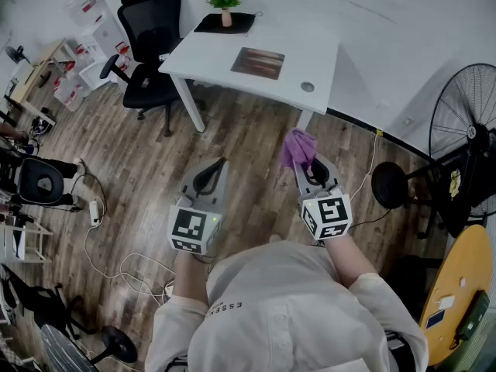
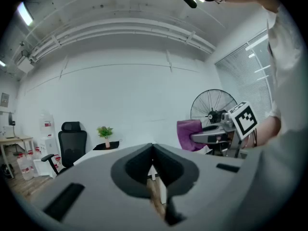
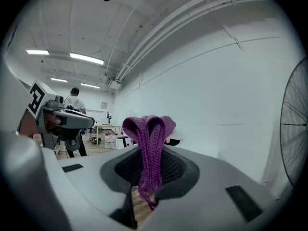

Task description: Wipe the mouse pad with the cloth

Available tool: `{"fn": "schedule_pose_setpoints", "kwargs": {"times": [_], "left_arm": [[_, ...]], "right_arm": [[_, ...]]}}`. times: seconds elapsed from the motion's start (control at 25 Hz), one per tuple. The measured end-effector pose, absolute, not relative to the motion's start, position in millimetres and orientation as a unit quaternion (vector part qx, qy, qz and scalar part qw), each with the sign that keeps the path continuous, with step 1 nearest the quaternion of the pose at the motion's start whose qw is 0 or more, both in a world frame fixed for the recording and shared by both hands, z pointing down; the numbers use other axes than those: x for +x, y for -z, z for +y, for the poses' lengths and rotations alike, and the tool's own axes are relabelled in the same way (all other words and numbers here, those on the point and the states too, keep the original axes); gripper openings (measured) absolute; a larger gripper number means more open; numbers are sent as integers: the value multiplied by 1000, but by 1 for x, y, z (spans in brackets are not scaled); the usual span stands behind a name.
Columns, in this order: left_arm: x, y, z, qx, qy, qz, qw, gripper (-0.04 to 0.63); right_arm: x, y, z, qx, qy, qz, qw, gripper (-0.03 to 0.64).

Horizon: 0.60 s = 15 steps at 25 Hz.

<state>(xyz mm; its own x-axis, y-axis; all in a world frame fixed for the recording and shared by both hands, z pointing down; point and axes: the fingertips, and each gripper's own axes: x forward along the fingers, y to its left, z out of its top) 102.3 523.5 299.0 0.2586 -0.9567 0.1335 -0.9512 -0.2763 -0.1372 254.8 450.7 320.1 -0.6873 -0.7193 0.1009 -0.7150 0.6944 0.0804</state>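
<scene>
Left tool [image 2: 153, 150] closed, empty; right tool [image 2: 201, 137] beside it grips purple cloth [image 2: 186, 133].

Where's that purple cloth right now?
The purple cloth is pinched in the right gripper, at the head view's centre-right, over the wooden floor near the white desk.

Purple cloth [image 3: 149, 148] in the grey right gripper [image 1: 308, 165], its ribbed knit showing clearly. The left gripper [image 1: 215, 170] is the same grey, and each carries a cube [image 1: 327, 217] of black-and-white square markers. Ahead of both, a white table [image 1: 209, 56] with a brown, streaky mouse pad [image 1: 258, 63]. Under them, a brown wood-grain floor [image 1: 248, 142]. Beyond the left gripper, a black chair [image 1: 151, 37].
</scene>
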Motion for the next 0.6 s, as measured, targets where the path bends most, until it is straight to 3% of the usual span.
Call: {"fn": "schedule_pose_setpoints", "kwargs": {"times": [0.6], "left_arm": [[51, -304, 546, -792, 76, 606, 5, 2]], "right_arm": [[213, -336, 469, 405, -8, -911, 74, 87]]}}
